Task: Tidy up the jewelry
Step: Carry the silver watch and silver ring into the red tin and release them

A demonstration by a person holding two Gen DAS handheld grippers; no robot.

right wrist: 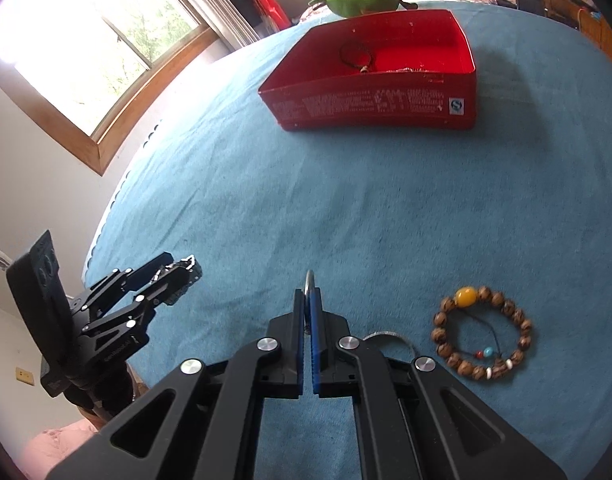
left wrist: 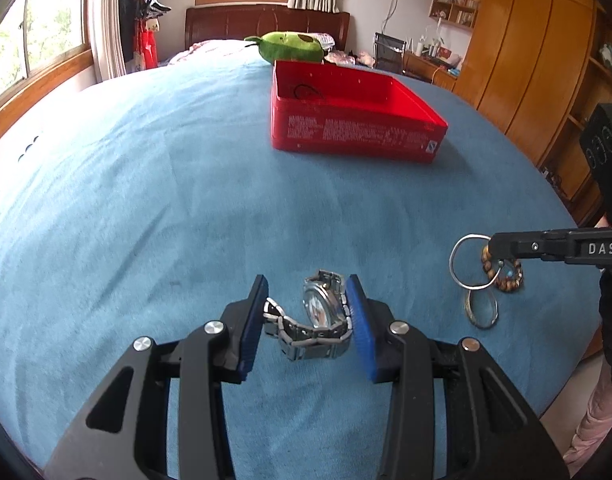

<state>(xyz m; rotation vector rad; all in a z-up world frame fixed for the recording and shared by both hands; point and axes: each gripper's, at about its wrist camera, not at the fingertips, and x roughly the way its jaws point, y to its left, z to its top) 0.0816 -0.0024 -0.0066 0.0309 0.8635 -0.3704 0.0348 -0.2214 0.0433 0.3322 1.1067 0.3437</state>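
jewelry lies on the blue bed: the left tongs (left wrist: 306, 312) clasp a steel watch (left wrist: 317, 316), the right tongs (right wrist: 307, 320) pinch a silver bangle (right wrist: 309, 284) beside a beaded bracelet (right wrist: 481, 332). toward the head of the bed, a red box (right wrist: 369, 104) holds a dark cord necklace (right wrist: 355, 56).

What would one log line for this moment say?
left gripper: around steel watch, grip unclear | right gripper: shut on silver bangle | bead bracelet: on blanket | red box: open

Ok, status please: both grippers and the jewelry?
Left gripper shut on watch. Right gripper shut on silver bangle. Bead bracelet on bed. Path to red box clear.
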